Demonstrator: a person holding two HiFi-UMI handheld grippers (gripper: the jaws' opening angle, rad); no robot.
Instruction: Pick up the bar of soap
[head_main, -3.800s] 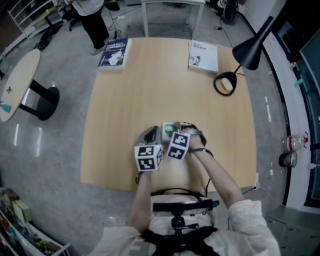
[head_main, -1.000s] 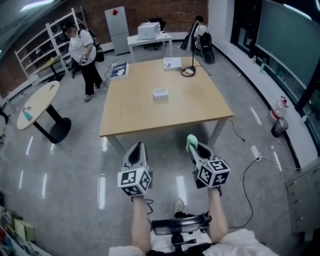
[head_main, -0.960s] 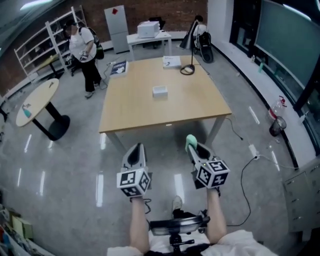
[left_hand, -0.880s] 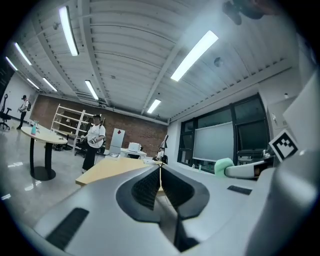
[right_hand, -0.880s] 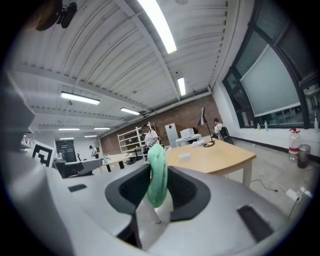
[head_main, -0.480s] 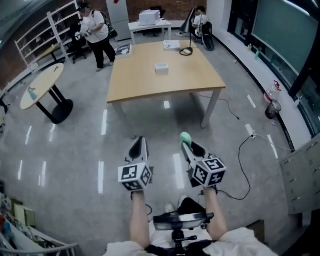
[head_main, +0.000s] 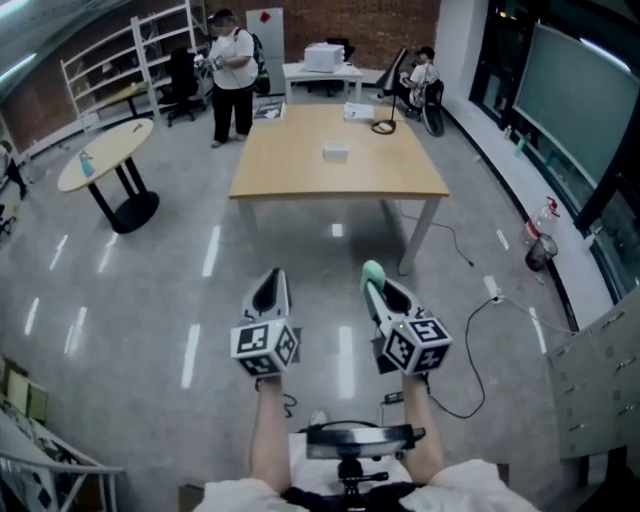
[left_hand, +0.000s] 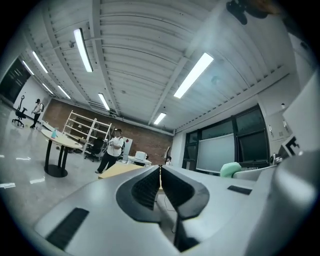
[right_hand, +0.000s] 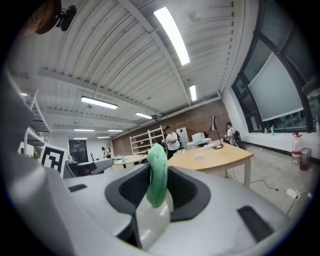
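Note:
The green bar of soap (right_hand: 158, 174) is clamped on edge between the jaws of my right gripper (right_hand: 159, 186). In the head view the soap (head_main: 372, 271) sticks out past the tip of my right gripper (head_main: 378, 290), held above the grey floor well short of the wooden table (head_main: 300, 165). My left gripper (head_main: 270, 296) hangs beside it at the left, and in the left gripper view its jaws (left_hand: 160, 184) meet with nothing between them. A small white box (head_main: 336, 151) lies on the table's middle.
A black desk lamp (head_main: 390, 105) and a booklet (head_main: 361, 111) are at the table's far end. A person (head_main: 232, 75) stands beyond its far left corner. A round side table (head_main: 105, 155) stands at the left. A black cable (head_main: 470, 310) runs over the floor at the right.
Since the earliest frame the soap has left the table in my right gripper. The view has backed away from the table, which now lies several steps ahead. The standing person has shifted right.

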